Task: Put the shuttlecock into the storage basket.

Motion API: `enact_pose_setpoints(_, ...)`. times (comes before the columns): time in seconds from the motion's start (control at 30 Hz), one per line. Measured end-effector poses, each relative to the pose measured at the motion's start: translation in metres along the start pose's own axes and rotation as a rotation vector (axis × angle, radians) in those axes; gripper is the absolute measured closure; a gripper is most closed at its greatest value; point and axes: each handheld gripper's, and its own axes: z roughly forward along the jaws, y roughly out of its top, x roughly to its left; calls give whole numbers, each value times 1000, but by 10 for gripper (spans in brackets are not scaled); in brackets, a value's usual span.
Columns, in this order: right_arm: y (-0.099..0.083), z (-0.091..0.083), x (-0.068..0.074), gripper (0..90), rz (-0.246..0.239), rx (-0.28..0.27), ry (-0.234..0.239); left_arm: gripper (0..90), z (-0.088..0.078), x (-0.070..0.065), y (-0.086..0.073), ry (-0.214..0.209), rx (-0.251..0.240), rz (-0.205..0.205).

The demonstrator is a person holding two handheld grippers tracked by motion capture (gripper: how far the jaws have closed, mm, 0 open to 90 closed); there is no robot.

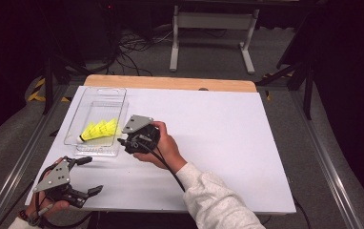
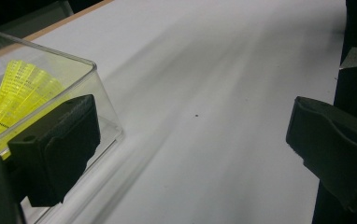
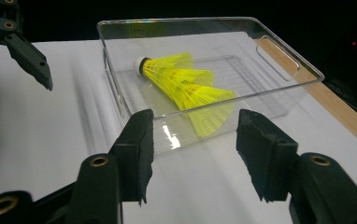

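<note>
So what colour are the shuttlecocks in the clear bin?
Neon yellow shuttlecocks with a white cork tip, clearest in the right gripper view.

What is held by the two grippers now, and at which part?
Nothing is held. The right gripper stands open before the clear tray; the left gripper is open too.

White tabletop (image 1: 227,143) on a wooden board, its far edge (image 1: 170,82) bare past the white sheet. Metal rails (image 1: 328,162) along both long sides. Grey carpet (image 1: 208,57) beyond, strewn with black cables (image 1: 132,47). White frame stand (image 1: 213,28) on two feet at the far end. Yellow-black hazard tape (image 1: 39,88) on the floor at left. Dark room around, lit from above onto the table; tiny red light (image 1: 109,6) in the far gloom.
</note>
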Motion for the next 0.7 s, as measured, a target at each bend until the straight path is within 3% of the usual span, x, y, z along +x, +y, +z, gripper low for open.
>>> enact_pose_setpoints(0.4,-12,-13,-8,361,26,15,-45,40,3,0,1,-4,6,7)
enact_pose_setpoints(0.7,-22,-24,-13,217,33,23,-117,40,7,2,1,-9,14,6)
